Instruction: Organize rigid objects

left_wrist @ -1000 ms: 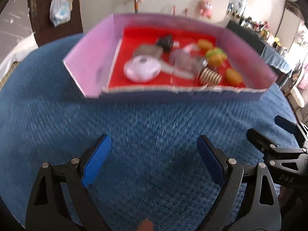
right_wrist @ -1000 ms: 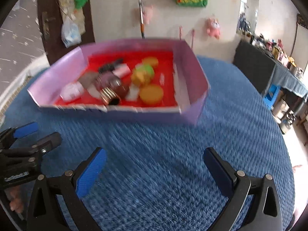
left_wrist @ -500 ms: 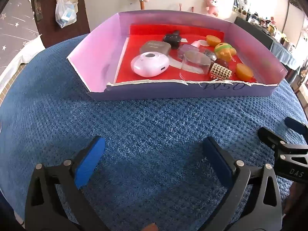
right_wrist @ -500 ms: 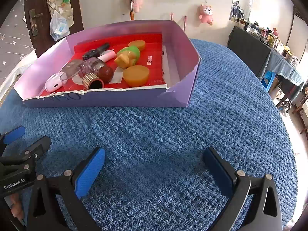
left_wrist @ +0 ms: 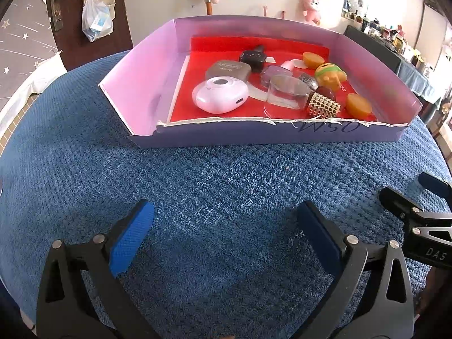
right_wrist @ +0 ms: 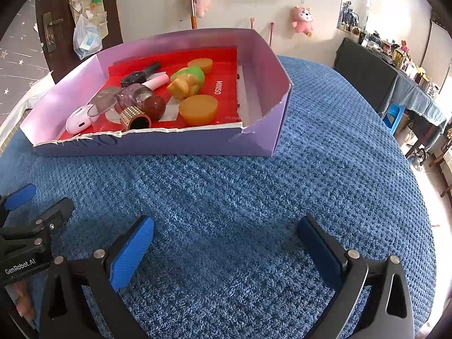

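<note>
Two views show one shallow purple box (left_wrist: 214,137) with a red lining, set on a blue textured surface (left_wrist: 214,197). From the left wrist, the box lies ahead with its long side running left to right and its torn near wall facing the camera. Inside, a white oval case (left_wrist: 220,94) lies at the near left with its long axis across the view, a grey case (left_wrist: 228,69) behind it, a black watch (left_wrist: 252,56) farther back. A clear cup (left_wrist: 285,96) stands near the middle, a gold studded cap (left_wrist: 323,106) just right of it, then an orange disc (left_wrist: 358,106) and a green-and-yellow toy (left_wrist: 330,75). The left gripper (left_wrist: 226,226) hovers over bare surface, fingers spread wide, holding nothing.

From the right wrist, the box (right_wrist: 254,138) sits ahead and left, its corner pointing rightward. The gold cap (right_wrist: 134,117) shows its open end toward the camera; the orange disc (right_wrist: 197,108) lies flat. The right gripper (right_wrist: 226,240) is likewise spread and empty, the left gripper (right_wrist: 34,226) beside it.
</note>
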Action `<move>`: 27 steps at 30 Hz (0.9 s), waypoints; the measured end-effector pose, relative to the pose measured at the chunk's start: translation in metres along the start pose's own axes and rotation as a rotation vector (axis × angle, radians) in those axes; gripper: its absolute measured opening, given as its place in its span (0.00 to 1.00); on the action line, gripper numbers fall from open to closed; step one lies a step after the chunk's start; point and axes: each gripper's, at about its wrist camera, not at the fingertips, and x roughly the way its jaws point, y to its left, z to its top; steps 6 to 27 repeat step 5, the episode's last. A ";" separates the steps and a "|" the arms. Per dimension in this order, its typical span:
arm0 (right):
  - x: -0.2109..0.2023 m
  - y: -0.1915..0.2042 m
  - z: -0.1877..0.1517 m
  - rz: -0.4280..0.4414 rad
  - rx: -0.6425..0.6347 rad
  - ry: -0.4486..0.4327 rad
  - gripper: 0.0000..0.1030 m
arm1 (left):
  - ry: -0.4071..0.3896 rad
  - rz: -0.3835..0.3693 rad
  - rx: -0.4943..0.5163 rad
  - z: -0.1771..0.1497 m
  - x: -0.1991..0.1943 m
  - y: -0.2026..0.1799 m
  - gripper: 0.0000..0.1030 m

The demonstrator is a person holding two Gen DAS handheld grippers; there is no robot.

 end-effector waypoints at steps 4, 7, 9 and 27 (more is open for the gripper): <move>0.000 0.000 0.000 0.000 0.000 0.000 1.00 | 0.000 0.000 0.000 0.000 0.000 0.000 1.00; 0.000 0.000 0.000 0.001 0.000 0.000 1.00 | 0.000 0.000 0.000 0.000 0.000 0.000 1.00; 0.000 0.000 0.000 0.001 0.000 0.000 1.00 | 0.000 0.000 0.000 0.000 0.000 0.000 1.00; 0.000 0.000 0.000 0.001 0.000 0.000 1.00 | 0.000 0.000 0.000 0.000 0.000 0.000 1.00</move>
